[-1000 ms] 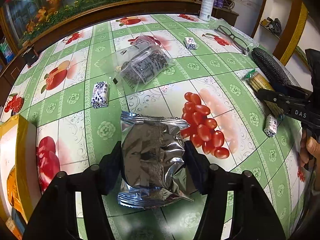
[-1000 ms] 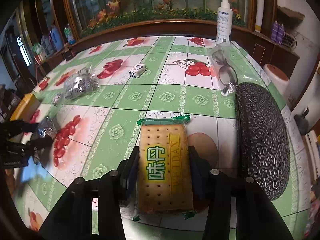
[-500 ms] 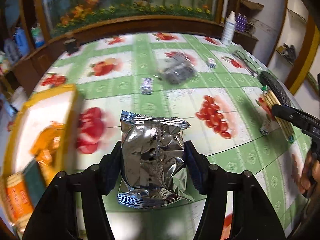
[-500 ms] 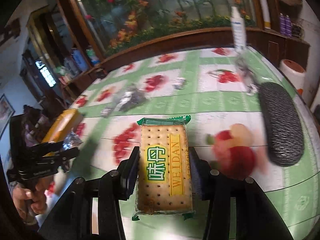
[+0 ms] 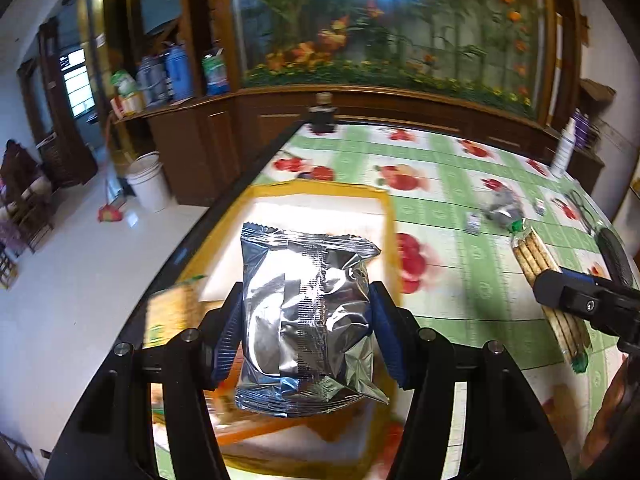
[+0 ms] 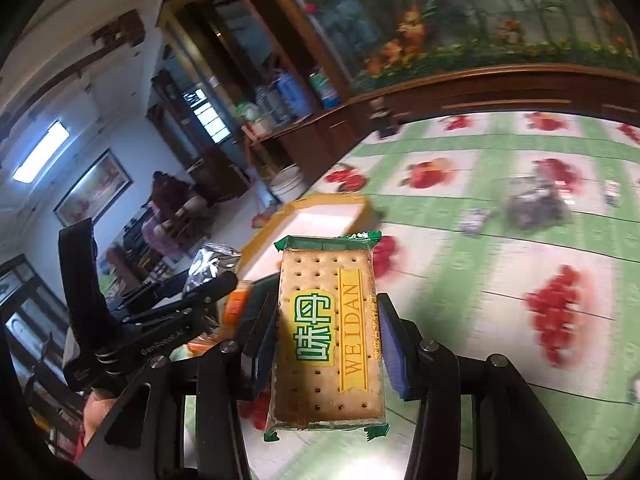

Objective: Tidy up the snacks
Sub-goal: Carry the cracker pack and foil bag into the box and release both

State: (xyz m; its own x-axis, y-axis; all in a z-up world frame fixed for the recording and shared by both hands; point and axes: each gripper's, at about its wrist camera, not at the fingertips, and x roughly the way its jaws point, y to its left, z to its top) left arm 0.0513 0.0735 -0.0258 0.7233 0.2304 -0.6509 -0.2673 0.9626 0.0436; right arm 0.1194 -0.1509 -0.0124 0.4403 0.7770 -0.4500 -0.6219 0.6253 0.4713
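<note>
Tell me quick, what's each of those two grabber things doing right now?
Left gripper: closed on a silver foil snack pouch, above the yellow box.
Right gripper: closed on a pack of WEIDAN crackers.

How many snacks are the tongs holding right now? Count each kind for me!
Silver bag: 1, in the left tongs
Cracker pack: 1, in the right tongs
Total: 2
</note>
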